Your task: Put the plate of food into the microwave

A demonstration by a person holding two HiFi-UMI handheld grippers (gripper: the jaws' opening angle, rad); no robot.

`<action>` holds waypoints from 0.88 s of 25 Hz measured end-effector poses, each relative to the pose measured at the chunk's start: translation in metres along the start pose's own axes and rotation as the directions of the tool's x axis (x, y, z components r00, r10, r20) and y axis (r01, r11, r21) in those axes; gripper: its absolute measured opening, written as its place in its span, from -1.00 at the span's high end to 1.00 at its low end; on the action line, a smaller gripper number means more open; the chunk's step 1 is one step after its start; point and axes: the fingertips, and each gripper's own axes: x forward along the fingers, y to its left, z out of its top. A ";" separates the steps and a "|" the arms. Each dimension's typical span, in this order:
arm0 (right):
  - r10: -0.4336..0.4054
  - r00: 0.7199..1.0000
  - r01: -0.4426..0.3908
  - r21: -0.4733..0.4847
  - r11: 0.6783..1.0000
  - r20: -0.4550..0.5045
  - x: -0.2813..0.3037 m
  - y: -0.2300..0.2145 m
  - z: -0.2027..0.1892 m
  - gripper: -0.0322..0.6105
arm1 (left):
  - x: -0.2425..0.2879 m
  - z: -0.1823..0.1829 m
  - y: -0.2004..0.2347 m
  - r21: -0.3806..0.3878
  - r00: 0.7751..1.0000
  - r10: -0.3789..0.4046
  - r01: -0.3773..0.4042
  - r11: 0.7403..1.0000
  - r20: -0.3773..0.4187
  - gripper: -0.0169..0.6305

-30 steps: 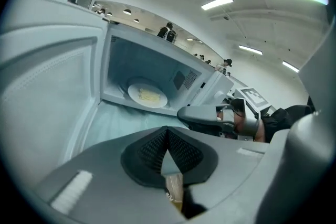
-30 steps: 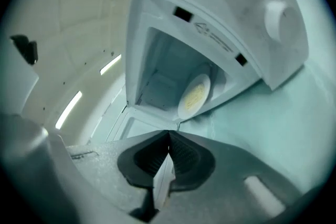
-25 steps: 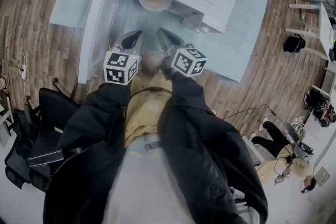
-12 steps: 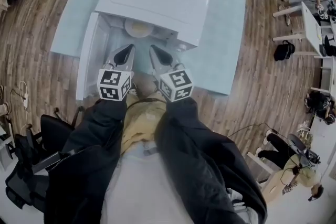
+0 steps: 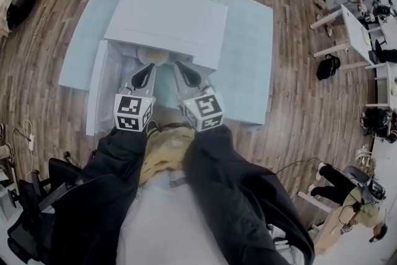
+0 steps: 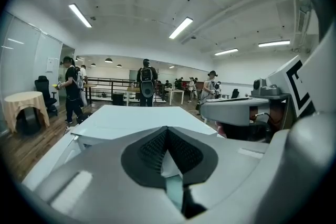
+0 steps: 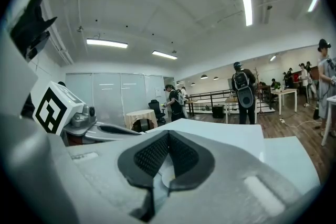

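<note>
Both tongs are clenched on nothing: the left tongs [image 5: 147, 70] and right tongs [image 5: 180, 70] hang side by side just before the open microwave [image 5: 164, 25], tips pointing far, toward its cavity. The plate of food [image 5: 153, 57] lies flat inside that cavity, just beyond the tips; it is round, with no long axis. The microwave's mouth faces near, its long side runs left to right on the pale surface [image 5: 248, 53], and its door [image 5: 96, 93] stands open at the left.

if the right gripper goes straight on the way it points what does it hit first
Probably the microwave: the right gripper, jaws shut, aims at its open front, near the top edge. It could reach the plate inside; depth is unclear.
</note>
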 end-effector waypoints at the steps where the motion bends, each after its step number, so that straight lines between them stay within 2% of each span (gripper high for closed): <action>1: -0.010 1.000 0.010 -0.004 1.000 0.006 -0.001 -0.003 0.003 0.91 | 0.002 0.003 -0.002 0.006 1.000 -0.003 0.003 1.000 0.005 0.96; 11: -0.054 0.997 0.056 -0.041 0.998 0.046 -0.011 -0.022 0.023 0.91 | 0.014 0.025 -0.018 0.049 0.998 -0.028 0.026 0.998 0.048 0.96; 22: -0.088 0.995 0.090 -0.051 0.995 0.043 -0.014 -0.030 0.023 0.92 | 0.022 0.024 -0.029 0.051 0.997 -0.076 0.075 0.996 0.022 0.96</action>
